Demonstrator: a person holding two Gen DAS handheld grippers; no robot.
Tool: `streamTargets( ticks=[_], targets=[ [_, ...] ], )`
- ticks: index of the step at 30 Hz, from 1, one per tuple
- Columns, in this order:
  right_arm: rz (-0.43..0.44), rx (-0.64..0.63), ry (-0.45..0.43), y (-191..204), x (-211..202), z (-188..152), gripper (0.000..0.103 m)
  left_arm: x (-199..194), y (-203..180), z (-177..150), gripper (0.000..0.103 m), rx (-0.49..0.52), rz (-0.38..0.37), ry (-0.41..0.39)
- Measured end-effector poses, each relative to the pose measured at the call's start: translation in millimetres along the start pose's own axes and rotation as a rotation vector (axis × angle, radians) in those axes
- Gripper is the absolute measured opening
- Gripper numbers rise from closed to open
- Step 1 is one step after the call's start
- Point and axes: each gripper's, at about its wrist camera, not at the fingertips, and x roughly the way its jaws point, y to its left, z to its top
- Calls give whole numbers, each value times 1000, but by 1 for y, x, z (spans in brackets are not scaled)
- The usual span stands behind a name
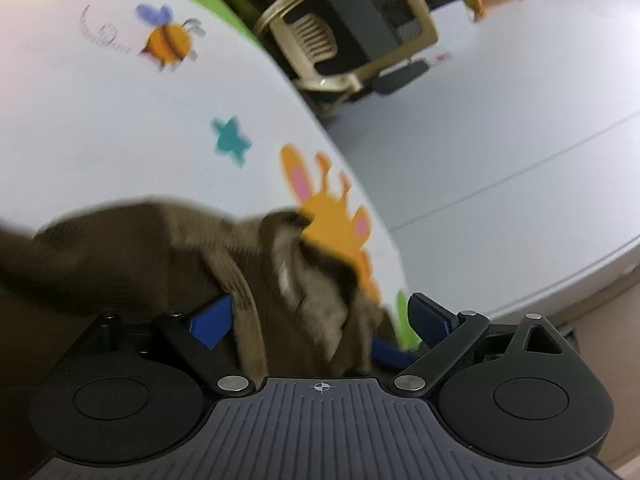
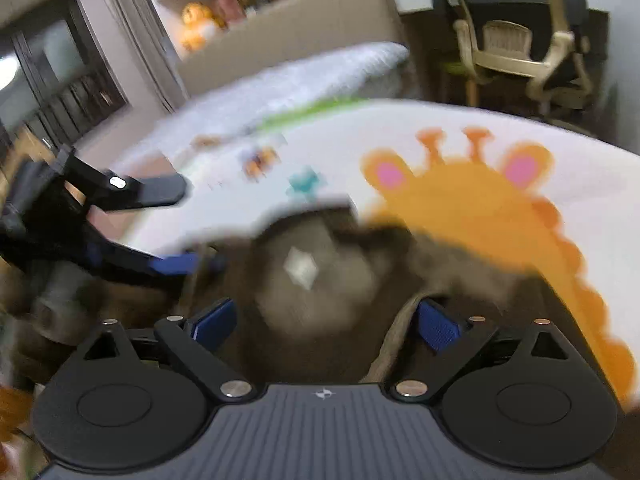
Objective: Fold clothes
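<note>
Brown garment (image 1: pixel 132 256) bunched at near edge of white cartoon-print mat (image 1: pixel 100 120), partly covering orange giraffe print (image 2: pixel 480 208).

Left tool (image 1: pixel 320 316): blue pads spread wide; folds of brown cloth seen between them, pads not pressed on cloth; grip cannot be told.

Right tool (image 2: pixel 326 320): pads likewise wide apart; blurred cloth with white label (image 2: pixel 300 268) seen between, no contact visible.

Left tool also seen at left in right wrist view, over garment.

Beige chair (image 1: pixel 344 40) seen far beyond mat; grey desk (image 1: pixel 520 120) to right.
</note>
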Motion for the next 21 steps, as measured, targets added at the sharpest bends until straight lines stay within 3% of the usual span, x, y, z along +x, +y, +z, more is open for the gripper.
streamTargets(
  ticks=[3, 5, 6, 10, 14, 17, 21],
  targets=[
    [-36, 58, -163, -4, -1, 40, 97, -1, -17, 31, 96, 25, -7, -98],
    [-190, 54, -280, -9, 2, 57, 97, -8, -28, 45, 96, 86, 40, -198],
    [-251, 48, -283, -14, 7, 62, 97, -10, -33, 50, 96, 126, 76, -233],
    [-348, 104, -187, -41, 18, 61, 97, -14, -25, 46, 96, 160, 178, -167],
    [-417, -76, -189, -20, -16, 32, 97, -23, -16, 34, 97, 183, 258, -97],
    [-386, -275, -166, 17, -53, -6, 102, -37, -23, 8, 97, 242, 312, -60],
    [-264, -431, -90, 72, -97, -75, 103, -56, -51, -44, 98, 429, 383, -44]
  ],
)
